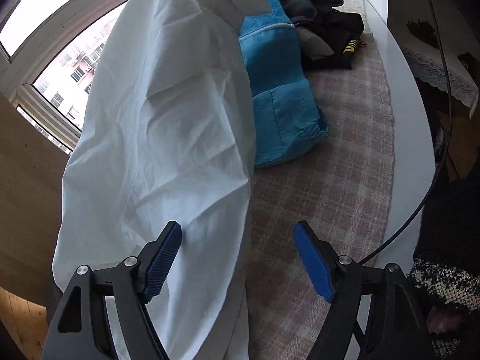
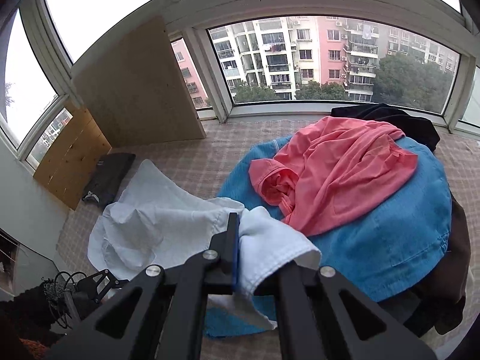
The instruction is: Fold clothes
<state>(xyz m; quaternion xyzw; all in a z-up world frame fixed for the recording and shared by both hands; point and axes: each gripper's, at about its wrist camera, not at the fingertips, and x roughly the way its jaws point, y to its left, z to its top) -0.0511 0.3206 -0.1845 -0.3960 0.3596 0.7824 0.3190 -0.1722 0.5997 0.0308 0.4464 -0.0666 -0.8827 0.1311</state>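
The right gripper (image 2: 237, 255) pinches the white shirt (image 1: 168, 138); the left gripper (image 1: 237, 264), fingers half-wide, should close squarely on its near hem.

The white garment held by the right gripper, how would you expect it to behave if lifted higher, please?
The white garment will probably stay floppy: it hangs and creases from the shut right gripper. It looks thin, so likely light. Its free end may drag over the checked cover, since part lies there.
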